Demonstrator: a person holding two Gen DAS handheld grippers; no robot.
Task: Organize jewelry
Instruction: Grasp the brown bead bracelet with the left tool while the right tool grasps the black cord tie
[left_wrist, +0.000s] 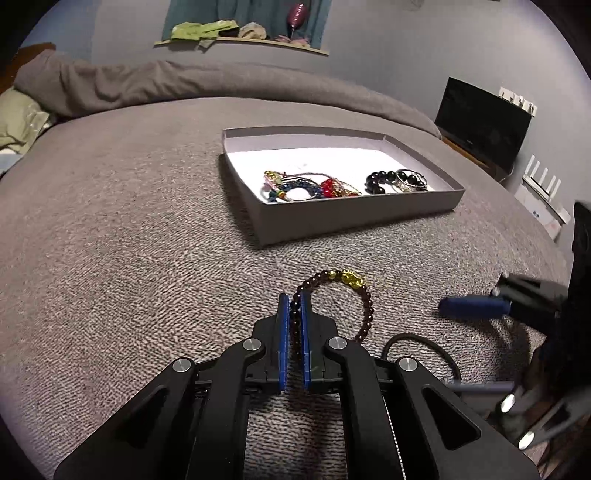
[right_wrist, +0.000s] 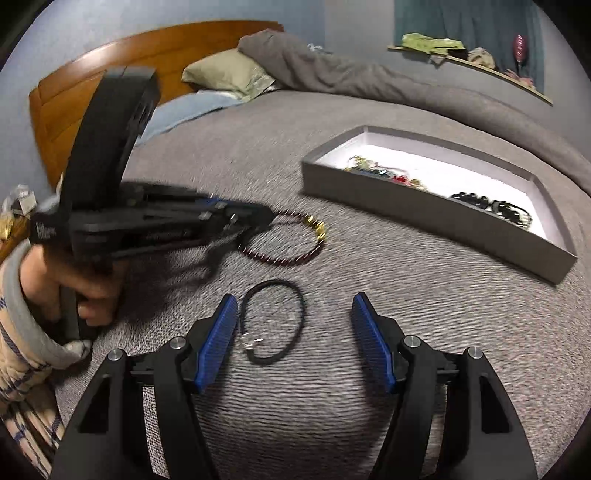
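Pinching the beaded bracelet (left_wrist: 364, 295) in my left gripper (left_wrist: 294, 314), I have its 2 blue pads clamped tight on the strand's left side. The rest of the loop, with its gold charm at the far edge, lies flat on the grey bedspread (left_wrist: 129, 240). I took it by the side of the loop because the beads there give the pads something to bite, and the bracelet should hang free once lifted.

My right gripper (right_wrist: 293, 325) hovers with its jaws wide apart and nothing pressed between them. The black cord bracelet (right_wrist: 273, 321) lies on the bedspread between the pads, nearer the left one and touching neither. I hold this gripper tilted down at the bed so the pads can straddle the thin cord. It is slack and lies low against the weave, so I judge it will be the fiddlier pick.

The grey box (left_wrist: 354, 225) sits farther off on the bed, well apart from both loose bracelets. Inside it, near the front wall, I see 2 clusters: a tangle of colourful bracelets (left_wrist: 306, 186) on one side and black bead bracelets (left_wrist: 397, 181) on the other. They look grouped by kind, so I reckon the dark beaded one belongs beside the black beads. Most of the sorting looks done; these 2 pieces remain outside.
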